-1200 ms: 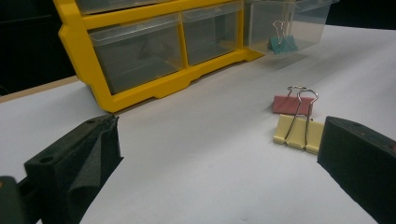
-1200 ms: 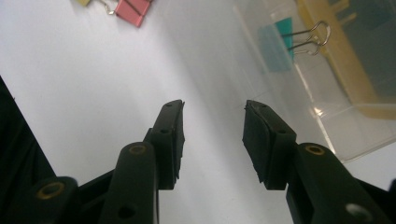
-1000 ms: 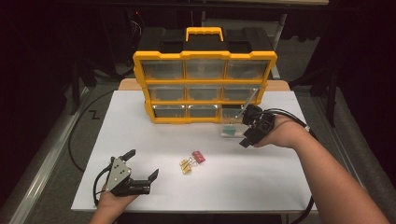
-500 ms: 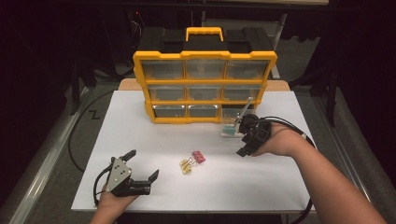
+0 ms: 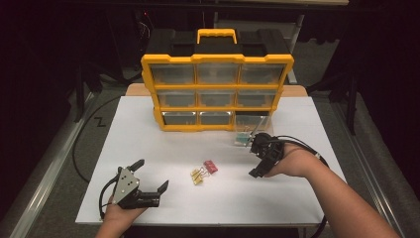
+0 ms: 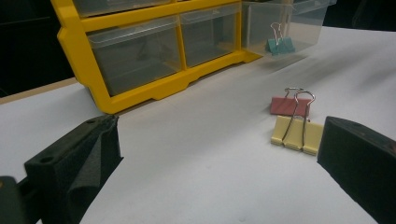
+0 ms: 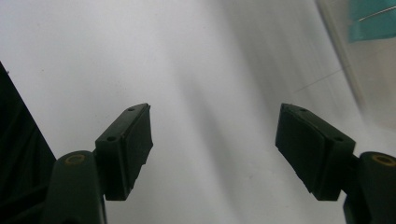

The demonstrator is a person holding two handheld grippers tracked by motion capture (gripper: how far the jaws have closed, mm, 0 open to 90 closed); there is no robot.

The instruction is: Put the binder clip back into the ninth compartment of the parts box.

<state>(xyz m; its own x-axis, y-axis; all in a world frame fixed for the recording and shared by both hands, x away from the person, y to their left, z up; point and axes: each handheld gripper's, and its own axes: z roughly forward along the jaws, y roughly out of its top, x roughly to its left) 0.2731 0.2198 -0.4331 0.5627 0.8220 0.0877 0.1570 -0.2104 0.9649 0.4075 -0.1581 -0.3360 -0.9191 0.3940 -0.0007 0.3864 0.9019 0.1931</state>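
A white table [image 5: 148, 144] stands in a dark room, with a yellow drawer cabinet [image 5: 217, 84] at its far edge. The right gripper [image 5: 257, 158] sits low over the board near the right side, its jaws apart with bare white surface between them; they have just been opening. A second ago this gripper was higher, up at the clear drawer [image 5: 250, 131]; now it has dropped and pulled back towards the person. That drawer sticks out of the cabinet's bottom row, right-hand end, and a teal clip [image 6: 279, 45] lies inside it, just beyond the right gripper.

Further left, a yellow clip [image 5: 198, 176] and a pink clip [image 5: 211, 166] lie touching each other near the middle of the table, where they lay before. The left gripper [image 5: 148, 181] rests near the front left corner, jaws wide apart and holding nothing, unmoved since the earlier frame; in the left gripper view the two clips lie just ahead of its right-hand jaw.

Open white surface runs between the two grippers and along the front edge, and a strip stays free between the right hand and the right edge.
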